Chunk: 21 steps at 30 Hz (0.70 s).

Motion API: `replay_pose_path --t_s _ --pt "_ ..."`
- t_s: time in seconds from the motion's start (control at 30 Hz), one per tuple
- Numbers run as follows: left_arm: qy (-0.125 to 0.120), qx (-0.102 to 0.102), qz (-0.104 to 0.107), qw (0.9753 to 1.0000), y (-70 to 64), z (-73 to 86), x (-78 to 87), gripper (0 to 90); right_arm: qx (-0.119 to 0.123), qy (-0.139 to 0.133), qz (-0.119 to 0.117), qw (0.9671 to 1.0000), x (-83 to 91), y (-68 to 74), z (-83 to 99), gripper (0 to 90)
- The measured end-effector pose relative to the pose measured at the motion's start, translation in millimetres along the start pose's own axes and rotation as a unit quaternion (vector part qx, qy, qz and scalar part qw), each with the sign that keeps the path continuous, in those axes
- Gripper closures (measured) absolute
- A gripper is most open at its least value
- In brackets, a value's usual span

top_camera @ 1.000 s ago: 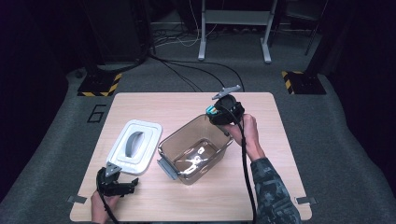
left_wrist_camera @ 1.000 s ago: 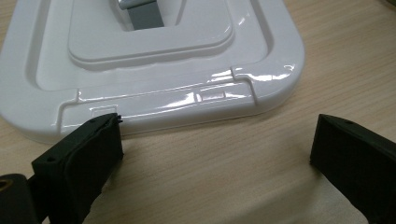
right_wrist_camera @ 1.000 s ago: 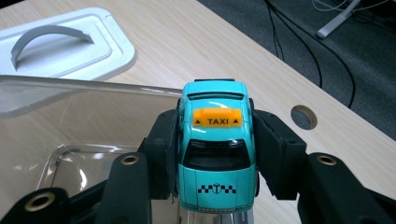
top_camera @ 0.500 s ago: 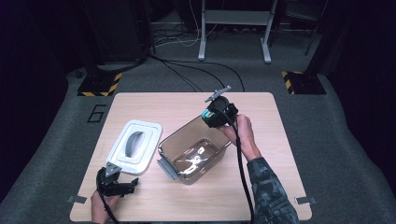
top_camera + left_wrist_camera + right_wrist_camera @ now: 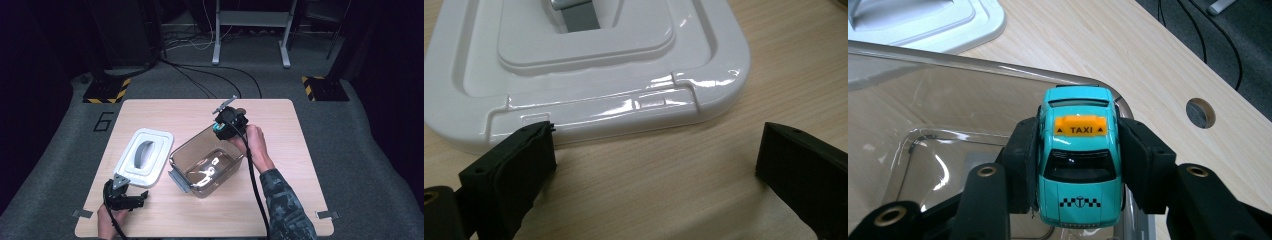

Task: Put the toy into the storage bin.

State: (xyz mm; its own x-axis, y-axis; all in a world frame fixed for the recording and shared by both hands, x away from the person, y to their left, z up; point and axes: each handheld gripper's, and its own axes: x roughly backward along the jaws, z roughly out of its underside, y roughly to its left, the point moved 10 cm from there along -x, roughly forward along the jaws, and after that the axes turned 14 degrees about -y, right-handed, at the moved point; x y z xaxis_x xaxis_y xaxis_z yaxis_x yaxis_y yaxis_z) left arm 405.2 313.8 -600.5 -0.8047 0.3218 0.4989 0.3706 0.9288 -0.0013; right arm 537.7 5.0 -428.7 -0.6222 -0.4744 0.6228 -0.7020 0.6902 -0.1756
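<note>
A teal toy taxi (image 5: 1079, 155) with an orange TAXI sign sits clamped between the jaws of my right gripper (image 5: 1077, 165). In the high view that right gripper (image 5: 224, 128) hangs over the far rim of a clear brown plastic bin (image 5: 206, 161), with the taxi (image 5: 218, 130) showing at its tip. The bin's white lid (image 5: 144, 156) with a grey handle lies flat to the left of the bin. My left gripper (image 5: 131, 199) rests open near the table's front edge, just short of the lid (image 5: 589, 70), nothing between its fingers (image 5: 519, 165).
The wooden table (image 5: 300, 150) has a round hole (image 5: 1200, 112) near the bin's corner. The bin has a grey latch (image 5: 178, 180) on its near end. Beyond the table lie cables (image 5: 200, 75) and a metal stand on the dark floor.
My right gripper has carried the taxi leftward and nearer, from beyond the bin's far corner to over its far rim. The left gripper has stayed put.
</note>
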Motion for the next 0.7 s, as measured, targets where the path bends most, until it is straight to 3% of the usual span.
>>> replay_pose_path --t_s 0.7 --pt "0.000 0.000 0.000 1.0000 0.0 0.0 0.0 2.1 0.031 0.050 0.001 0.9983 -23.5 7.5 16.8 52.5"
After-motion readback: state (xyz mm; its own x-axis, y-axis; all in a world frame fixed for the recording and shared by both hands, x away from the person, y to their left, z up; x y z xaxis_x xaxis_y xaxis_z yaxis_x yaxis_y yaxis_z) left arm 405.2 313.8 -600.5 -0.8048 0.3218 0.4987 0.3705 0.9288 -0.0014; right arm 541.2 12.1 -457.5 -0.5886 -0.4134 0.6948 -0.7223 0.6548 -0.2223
